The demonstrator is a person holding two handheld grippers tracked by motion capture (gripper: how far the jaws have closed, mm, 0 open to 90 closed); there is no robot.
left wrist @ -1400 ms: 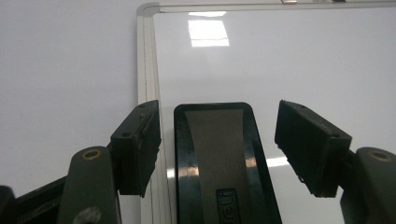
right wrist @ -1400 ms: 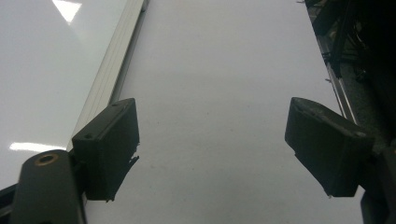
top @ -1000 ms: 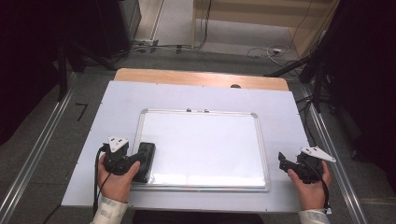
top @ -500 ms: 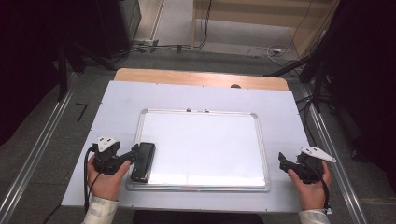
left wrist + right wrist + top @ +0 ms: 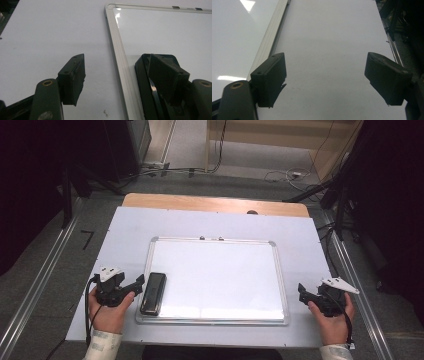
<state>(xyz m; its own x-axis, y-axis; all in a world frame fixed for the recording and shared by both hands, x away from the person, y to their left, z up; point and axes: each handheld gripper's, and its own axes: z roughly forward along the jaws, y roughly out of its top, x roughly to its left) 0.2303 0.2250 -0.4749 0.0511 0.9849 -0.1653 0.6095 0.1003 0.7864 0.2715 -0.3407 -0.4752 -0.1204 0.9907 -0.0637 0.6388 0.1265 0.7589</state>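
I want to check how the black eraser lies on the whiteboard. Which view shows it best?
The high view: the whole eraser lies along the whiteboard's left edge, beside the left gripper. The left gripper view shows just one end, partly behind a jaw.

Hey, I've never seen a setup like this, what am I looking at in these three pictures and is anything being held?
There is no robot here. A person sits at a table and holds a hand-operated two-jaw gripper in each hand: the left gripper and the right gripper. The wide picture comes from a fixed camera above, looking forward and down. The other two come from small cameras riding on the grippers, looking along their black jaws.

On the white table lies a framed whiteboard, wiped clean. A black eraser rests on its left edge.

In the left gripper view the jaws are open, and one jaw sits in front of the eraser, while the other is over bare table, so nothing is gripped. In the right gripper view the jaws are open above the table beside the board's frame.
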